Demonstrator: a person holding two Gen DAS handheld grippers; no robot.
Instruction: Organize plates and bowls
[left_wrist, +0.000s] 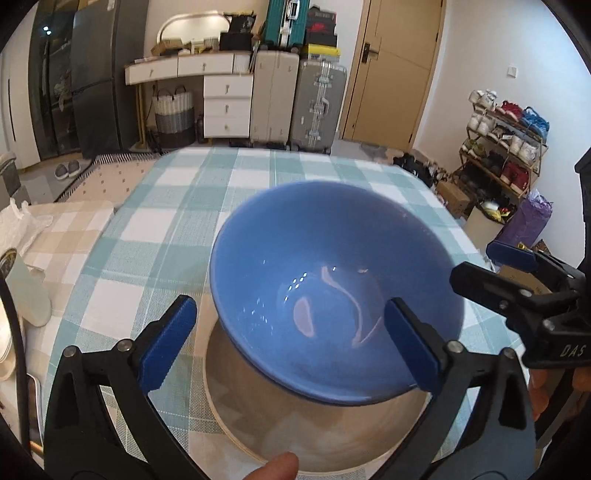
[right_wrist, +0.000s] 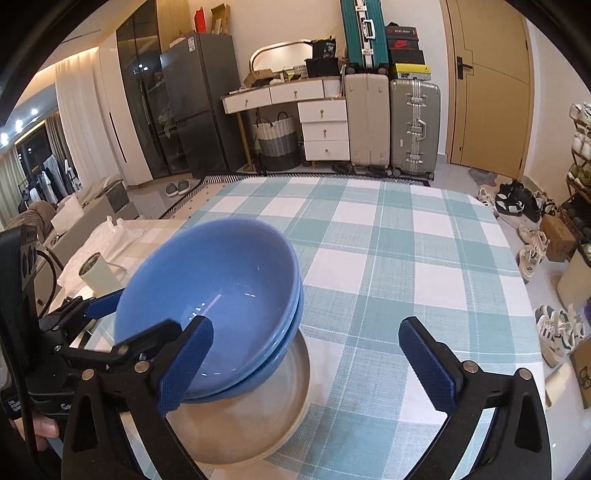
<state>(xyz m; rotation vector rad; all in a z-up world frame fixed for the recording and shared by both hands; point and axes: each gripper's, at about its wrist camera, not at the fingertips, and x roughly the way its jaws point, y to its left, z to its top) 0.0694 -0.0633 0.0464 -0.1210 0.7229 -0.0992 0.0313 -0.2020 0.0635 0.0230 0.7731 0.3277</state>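
Two blue bowls (right_wrist: 221, 295) sit nested, tilted toward me, on a beige plate (right_wrist: 240, 424) on the green checked tablecloth (right_wrist: 406, 258). The left wrist view shows only the top blue bowl (left_wrist: 332, 280) over the plate (left_wrist: 314, 435). My left gripper (left_wrist: 291, 347) is open wide at the bowl's near rim, one pad (left_wrist: 410, 347) in front of the bowl's inside and the other out to the left; nothing is pinched. My right gripper (right_wrist: 306, 365) is also open, its left pad (right_wrist: 188, 365) overlapping the bowls' near side. Each gripper shows in the other's view: the right gripper (left_wrist: 472, 262) and the left gripper (right_wrist: 144, 314).
A pale cup (right_wrist: 96, 273) and a crumpled white bag stand on a beige checked cloth (left_wrist: 66, 229) left of the stack. The green checked tablecloth (left_wrist: 258, 177) stretches far and right. Shoes and a shoe rack (left_wrist: 509, 147) lie past the table's right edge.
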